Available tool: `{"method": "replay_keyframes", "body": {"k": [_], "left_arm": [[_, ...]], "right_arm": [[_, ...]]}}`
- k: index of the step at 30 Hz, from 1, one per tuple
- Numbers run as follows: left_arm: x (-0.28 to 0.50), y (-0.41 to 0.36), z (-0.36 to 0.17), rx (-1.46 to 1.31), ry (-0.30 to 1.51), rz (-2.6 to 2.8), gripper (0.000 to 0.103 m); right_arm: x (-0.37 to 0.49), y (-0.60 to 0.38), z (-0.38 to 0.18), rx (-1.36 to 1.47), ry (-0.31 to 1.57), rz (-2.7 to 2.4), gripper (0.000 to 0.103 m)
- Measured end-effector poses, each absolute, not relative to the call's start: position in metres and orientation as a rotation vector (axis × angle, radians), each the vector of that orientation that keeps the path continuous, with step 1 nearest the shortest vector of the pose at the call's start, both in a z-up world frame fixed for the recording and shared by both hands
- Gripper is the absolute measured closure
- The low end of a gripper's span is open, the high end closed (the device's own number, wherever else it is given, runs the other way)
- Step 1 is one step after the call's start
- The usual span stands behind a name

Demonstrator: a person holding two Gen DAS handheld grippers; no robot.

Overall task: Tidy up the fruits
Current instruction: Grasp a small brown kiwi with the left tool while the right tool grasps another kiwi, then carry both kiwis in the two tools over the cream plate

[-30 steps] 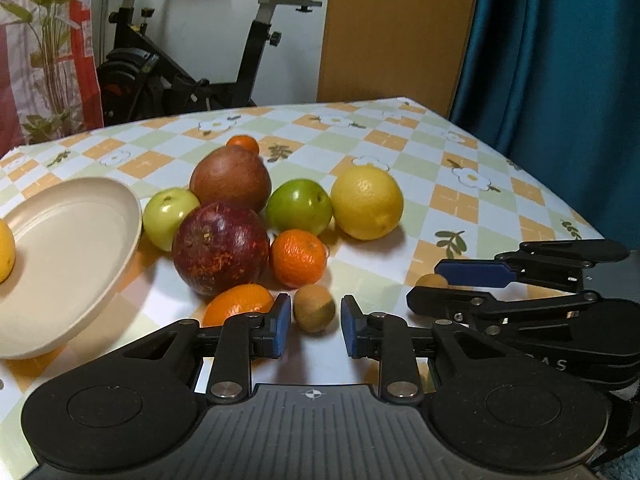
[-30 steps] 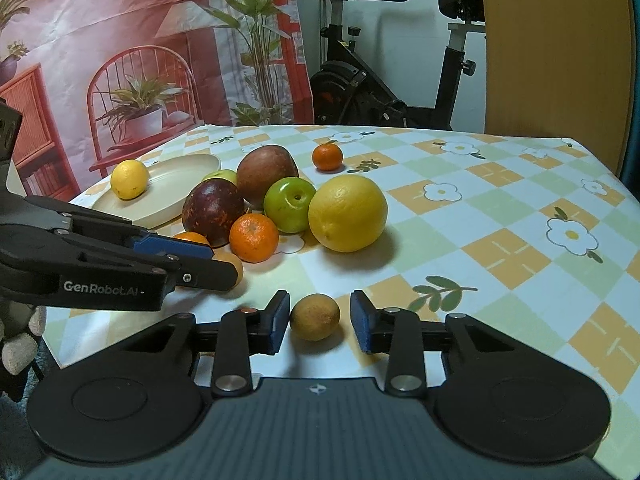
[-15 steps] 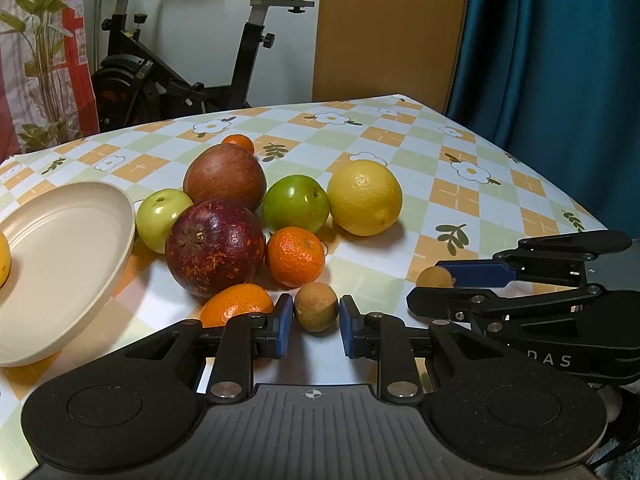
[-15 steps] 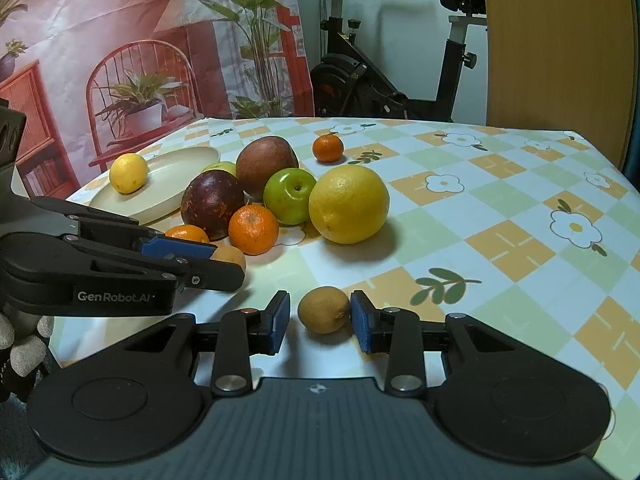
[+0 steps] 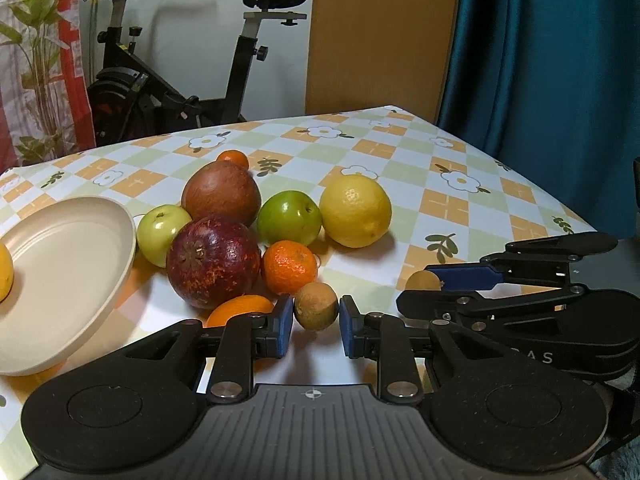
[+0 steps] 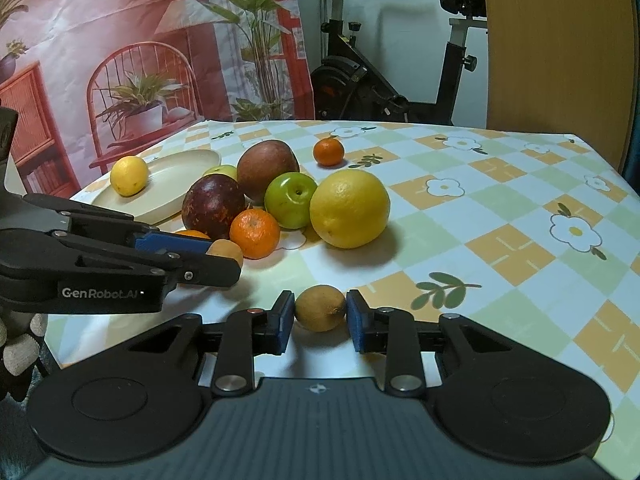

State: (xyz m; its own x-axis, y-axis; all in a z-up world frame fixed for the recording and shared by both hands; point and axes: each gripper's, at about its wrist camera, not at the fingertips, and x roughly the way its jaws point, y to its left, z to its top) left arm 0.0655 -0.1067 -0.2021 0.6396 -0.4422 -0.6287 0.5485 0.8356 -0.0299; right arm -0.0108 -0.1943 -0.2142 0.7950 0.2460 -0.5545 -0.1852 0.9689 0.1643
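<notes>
Both hand-held grippers are seen clamped on small brown fruits at the near edge of the table (image 6: 500, 184): the left gripper (image 5: 316, 322) is closed on a small brown fruit (image 5: 315, 306), and the right gripper (image 6: 320, 318) is pressed onto a second small brown fruit (image 6: 321, 307), each fruit resting on or just above the checked cloth. Just beyond the left gripper a mandarin (image 5: 289, 266) and a partly hidden orange (image 5: 238, 309) are found, with a dark red pomegranate (image 5: 213, 262) beside them. Farther back, two green apples (image 5: 289, 218), a large yellow citrus (image 5: 355, 210) and a brown-red fruit (image 5: 221, 192) are clustered, and a lone small mandarin (image 6: 329, 151) is set apart behind. Only one lemon (image 6: 129, 175) is held by the cream plate (image 6: 180, 184) at the far left, so the sorting is judged barely begun, with nearly all fruit left loose.
</notes>
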Motion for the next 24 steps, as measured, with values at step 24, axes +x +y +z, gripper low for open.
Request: {"method": "replay_keyframes", "body": {"k": [24], "left_arm": [[0.063,-0.102,-0.197,0.162,0.659,-0.589,0.077]], "right_arm": [[-0.01,-0.196,-0.214,0.108,0.595,0.222,0.072]]}}
